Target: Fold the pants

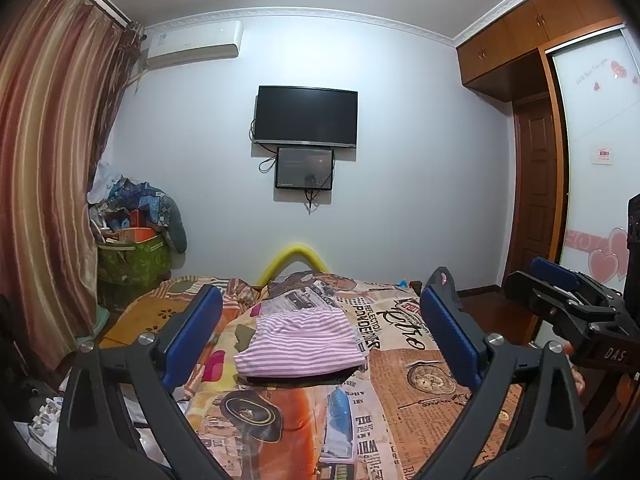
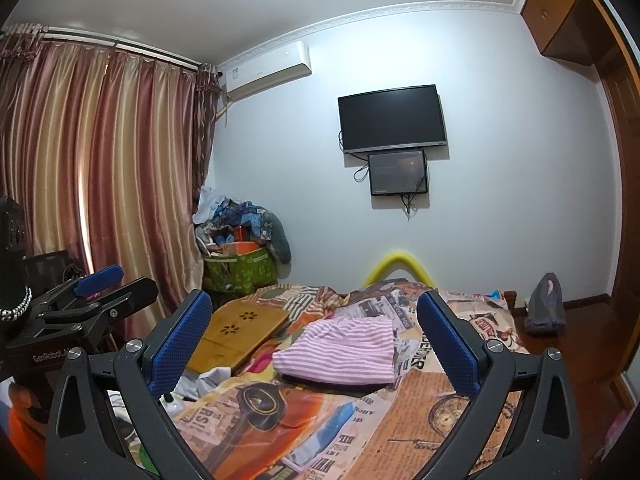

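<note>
left wrist view shows the pants (image 1: 300, 342) already down to a neat pink-striped rectangle, lying on the bed (image 1: 420, 392) on top of something dark, right out in front between the two blue pads. the left tool (image 1: 320, 332) is spread wide with nothing in it, held above the bedspread and short of the bundle. the right tool (image 2: 314, 336) looks the same in its own camera: jaws wide apart, empty, fabric ahead of it and not touching.

my guess is the folding is basically done and both tools are just clear of it. if there's one more fold or a tidy-up to do, i'd come in low from the near edge, one tool per corner, and pinch all the layers together, not just the top one, or the stack will slide apart. the bedspread is rumpled and soft, so watch you don't grab it along with the pants. wooden tray (image 2: 240, 332) on the left is well clear.
</note>
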Demonstrator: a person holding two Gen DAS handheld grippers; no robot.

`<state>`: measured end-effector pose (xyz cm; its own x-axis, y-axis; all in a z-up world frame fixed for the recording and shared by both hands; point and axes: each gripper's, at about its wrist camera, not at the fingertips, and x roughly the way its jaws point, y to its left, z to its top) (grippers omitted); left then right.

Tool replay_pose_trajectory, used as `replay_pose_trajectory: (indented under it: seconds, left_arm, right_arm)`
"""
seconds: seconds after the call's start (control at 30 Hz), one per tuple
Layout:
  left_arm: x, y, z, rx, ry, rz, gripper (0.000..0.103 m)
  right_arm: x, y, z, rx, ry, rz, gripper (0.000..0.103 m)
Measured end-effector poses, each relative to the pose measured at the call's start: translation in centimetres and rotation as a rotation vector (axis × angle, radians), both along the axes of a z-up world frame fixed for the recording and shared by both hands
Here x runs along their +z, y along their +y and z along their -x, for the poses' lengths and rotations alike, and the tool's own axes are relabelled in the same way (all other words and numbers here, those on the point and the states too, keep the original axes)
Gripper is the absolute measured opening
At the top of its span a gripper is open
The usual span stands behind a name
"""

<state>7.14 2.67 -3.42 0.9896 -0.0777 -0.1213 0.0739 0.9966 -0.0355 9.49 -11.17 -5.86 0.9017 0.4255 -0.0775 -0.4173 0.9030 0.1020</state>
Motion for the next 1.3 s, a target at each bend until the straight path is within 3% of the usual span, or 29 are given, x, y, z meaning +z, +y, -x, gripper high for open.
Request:
replay_pose_trajectory:
  seconds: [1.3]
  left_arm:
    - [0.03, -0.76, -0.31, -0.011, 0.000, -0.016, 0.101]
  right_arm:
    - [0.65, 0.39, 0.17, 0.000, 0.024, 0.012, 0.102]
